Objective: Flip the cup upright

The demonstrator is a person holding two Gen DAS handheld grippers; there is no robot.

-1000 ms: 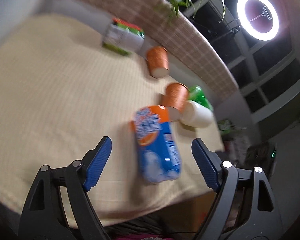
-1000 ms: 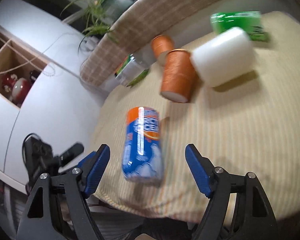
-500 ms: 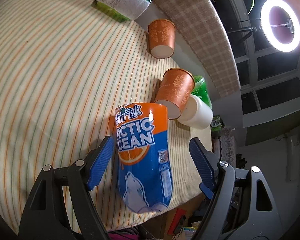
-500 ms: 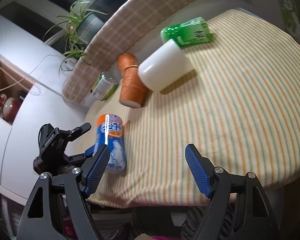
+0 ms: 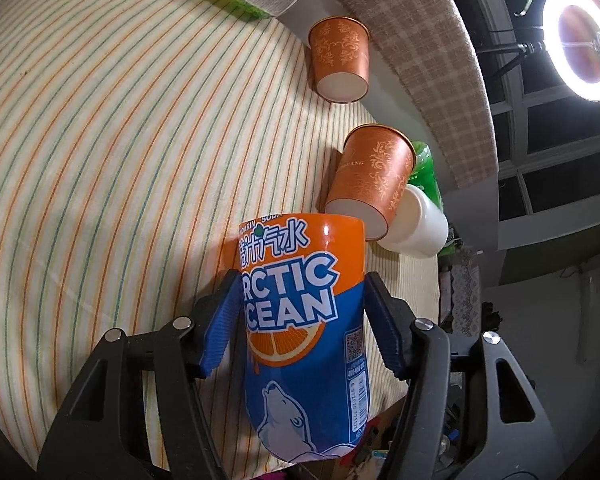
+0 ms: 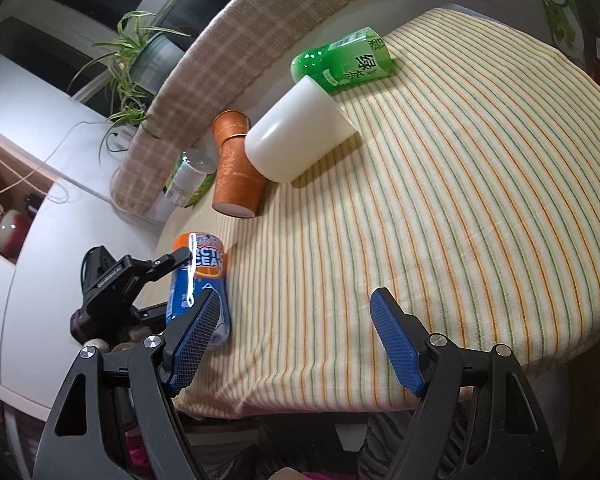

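The left gripper pinches the Arctic Ocean cup by its sides, base toward the nearer copper cup (upside down too), a hold suited to turning it. Away from that copper cup, the right gripper waits spread, holding nothing.

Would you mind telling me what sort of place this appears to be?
Probably a room in a home, lit for filming: a table under a striped cloth, a potted spider plant by dark windows, and a ring light on a stand.
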